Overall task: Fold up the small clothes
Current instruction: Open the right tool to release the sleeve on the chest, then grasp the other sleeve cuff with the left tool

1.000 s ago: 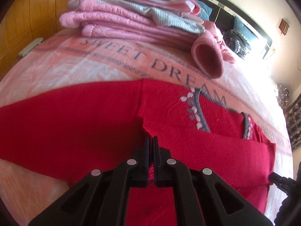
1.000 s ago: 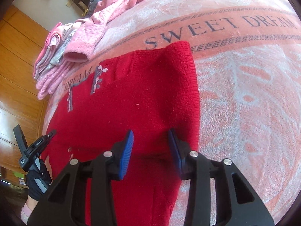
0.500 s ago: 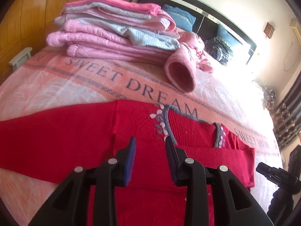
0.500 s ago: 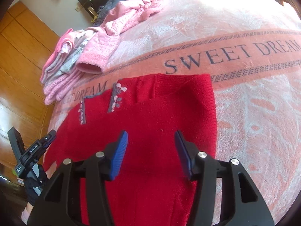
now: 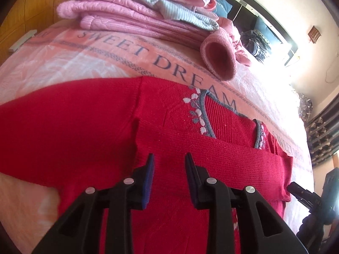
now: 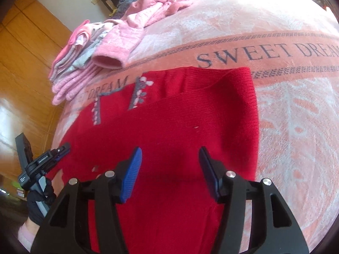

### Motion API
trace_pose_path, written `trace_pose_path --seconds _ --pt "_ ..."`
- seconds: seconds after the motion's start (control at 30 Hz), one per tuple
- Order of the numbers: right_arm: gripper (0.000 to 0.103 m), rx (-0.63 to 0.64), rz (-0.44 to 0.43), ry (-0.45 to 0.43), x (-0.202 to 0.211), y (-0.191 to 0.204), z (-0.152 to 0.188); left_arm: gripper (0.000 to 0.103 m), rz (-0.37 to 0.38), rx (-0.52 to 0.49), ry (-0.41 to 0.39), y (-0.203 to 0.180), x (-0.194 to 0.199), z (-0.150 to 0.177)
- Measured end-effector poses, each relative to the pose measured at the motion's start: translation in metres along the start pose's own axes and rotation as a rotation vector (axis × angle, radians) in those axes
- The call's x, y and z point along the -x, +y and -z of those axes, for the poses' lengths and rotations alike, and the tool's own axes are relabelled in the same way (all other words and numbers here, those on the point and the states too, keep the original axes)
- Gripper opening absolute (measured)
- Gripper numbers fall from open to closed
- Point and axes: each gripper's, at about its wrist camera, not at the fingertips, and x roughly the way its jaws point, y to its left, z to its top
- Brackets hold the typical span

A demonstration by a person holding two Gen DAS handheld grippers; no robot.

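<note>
A small red knit sweater (image 5: 89, 135) with a grey, flower-trimmed neckline (image 5: 201, 114) lies flat on the bed. One sleeve is folded across its chest (image 5: 222, 154); the other sleeve stretches out to the left. My left gripper (image 5: 169, 165) hovers open low over the sweater's body, by the armpit seam, holding nothing. In the right wrist view the sweater (image 6: 180, 127) fills the middle, and my right gripper (image 6: 170, 158) stands open above its folded side, empty. The left gripper (image 6: 61, 150) shows at that view's left edge, in a gloved hand.
The bed has a pink blanket (image 5: 63, 63) printed "SWEET DREAM". A stack of folded pink and grey clothes (image 5: 137, 10) sits behind the sweater, with loose pink garments (image 6: 152, 14) beside it. Wooden wardrobe panels (image 6: 31, 63) stand left of the bed. The right gripper (image 5: 307, 194) shows at the right edge.
My left gripper, shut on the red sweater one second ago, has opened and let it go, then dropped low over it again. The right gripper has stayed open, shifting slightly over the sweater.
</note>
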Motion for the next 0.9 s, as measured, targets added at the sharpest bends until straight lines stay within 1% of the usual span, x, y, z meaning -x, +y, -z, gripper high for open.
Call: trace_pose_path --seconds 0.07,0.13,0.2,0.23,0.3,0.37,0.43,0.5,0.57,0.7,0.8,0.9 --pt "0.057 0.052 -0.003 0.013 0.009 0.017 0.011 0.043 0.004 0.043 -0.024 0.025 0.030 0.002" --pt "0.058 0.104 0.000 0.032 0.012 0.033 0.024 0.046 -0.017 0.073 -0.044 0.056 0.057 0.010" --pt "0.058 0.128 -0.015 0.060 0.009 0.046 0.036 0.048 -0.030 0.125 -0.044 0.093 0.075 0.022" --pt "0.058 0.140 -0.022 0.076 0.006 0.052 0.041 0.048 -0.036 0.178 -0.041 0.116 0.082 0.029" --pt "0.058 0.171 -0.025 0.101 -0.001 0.065 0.049 0.048 -0.022 0.320 -0.031 0.166 0.090 0.041" --pt "0.058 0.199 -0.017 0.117 -0.008 0.077 0.056 0.048 -0.028 0.462 -0.046 0.214 0.097 0.055" --pt "0.058 0.204 -0.021 0.137 -0.016 0.084 0.061 0.048 -0.021 0.582 -0.079 0.258 0.104 0.067" --pt "0.058 0.201 -0.026 0.153 -0.023 0.087 0.065 0.046 0.015 0.667 -0.139 0.291 0.111 0.075" --pt "0.058 0.205 -0.023 0.163 -0.030 0.091 0.067 0.045 0.020 0.703 -0.190 0.315 0.117 0.074" --pt "0.058 0.199 -0.023 0.175 -0.041 0.095 0.069 0.045 0.020 0.745 -0.263 0.352 0.122 0.062" --pt "0.059 0.199 -0.014 0.176 -0.048 0.098 0.070 0.043 0.018 0.759 -0.302 0.368 0.120 0.054" --pt "0.059 0.217 -0.002 0.168 -0.051 0.102 0.071 0.038 -0.014 0.737 -0.327 0.374 0.120 0.047"
